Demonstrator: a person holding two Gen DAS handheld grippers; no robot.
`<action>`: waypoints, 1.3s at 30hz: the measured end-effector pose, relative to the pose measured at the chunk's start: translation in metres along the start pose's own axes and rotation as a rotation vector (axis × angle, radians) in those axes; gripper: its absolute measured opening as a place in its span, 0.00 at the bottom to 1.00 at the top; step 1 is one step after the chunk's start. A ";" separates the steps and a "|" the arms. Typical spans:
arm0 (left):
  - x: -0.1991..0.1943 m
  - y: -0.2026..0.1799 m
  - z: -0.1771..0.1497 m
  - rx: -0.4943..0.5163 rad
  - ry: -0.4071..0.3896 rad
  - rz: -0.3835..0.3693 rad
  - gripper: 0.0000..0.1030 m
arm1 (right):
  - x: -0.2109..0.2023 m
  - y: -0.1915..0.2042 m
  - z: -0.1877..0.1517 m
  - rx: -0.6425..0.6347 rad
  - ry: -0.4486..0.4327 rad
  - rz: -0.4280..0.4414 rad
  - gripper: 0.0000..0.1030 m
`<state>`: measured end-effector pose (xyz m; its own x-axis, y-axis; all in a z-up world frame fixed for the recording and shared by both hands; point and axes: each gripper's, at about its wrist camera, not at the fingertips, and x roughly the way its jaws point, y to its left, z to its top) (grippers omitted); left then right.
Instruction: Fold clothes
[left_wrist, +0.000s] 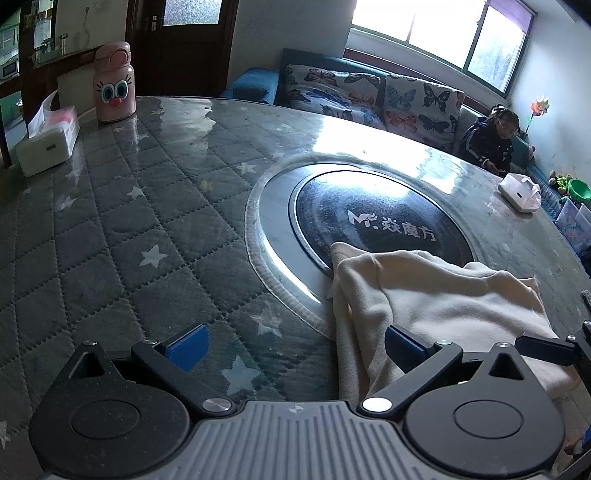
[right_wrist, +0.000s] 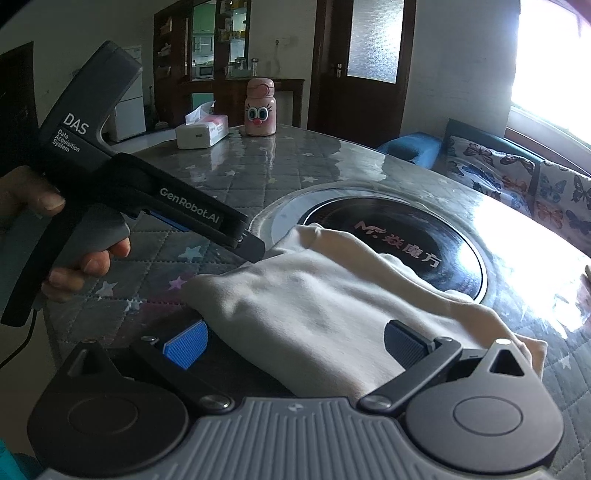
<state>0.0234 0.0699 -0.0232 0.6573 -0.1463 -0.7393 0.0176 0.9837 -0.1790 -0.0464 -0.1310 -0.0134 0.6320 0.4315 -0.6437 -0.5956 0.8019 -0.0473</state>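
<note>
Cream garment (right_wrist: 325, 295) bunched on desk (left_wrist: 129, 221), far end draped over black round inset (left_wrist: 388, 218); layers doubled, fits mid-fold or finished fold. Left gripper (left_wrist: 295, 349) fingers spread wide, empty, right pad over cloth's left edge, contact unclear. Right gripper (right_wrist: 293, 345) fingers spread wide, straddling near hem, nothing pinched. Left hand (right_wrist: 74, 254) on handle.

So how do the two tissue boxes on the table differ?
The near tissue box sits by the pink bottle, with a pink-printed pack and a tissue sticking up. The far tissue box sits alone by the opposite edge and looks plain white. Both have white bases.
</note>
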 end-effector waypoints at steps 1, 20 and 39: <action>0.000 0.000 0.000 0.000 0.001 0.002 1.00 | 0.000 0.001 0.000 -0.002 0.000 0.001 1.00; 0.000 0.000 0.005 -0.007 0.003 0.015 1.00 | 0.003 0.011 0.008 -0.056 0.006 0.017 0.99; 0.003 0.001 0.017 -0.070 0.026 -0.054 1.00 | 0.020 0.046 0.017 -0.230 0.015 0.070 0.54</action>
<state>0.0383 0.0724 -0.0151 0.6367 -0.2023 -0.7441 -0.0011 0.9647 -0.2632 -0.0526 -0.0788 -0.0157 0.5789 0.4747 -0.6630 -0.7357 0.6546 -0.1737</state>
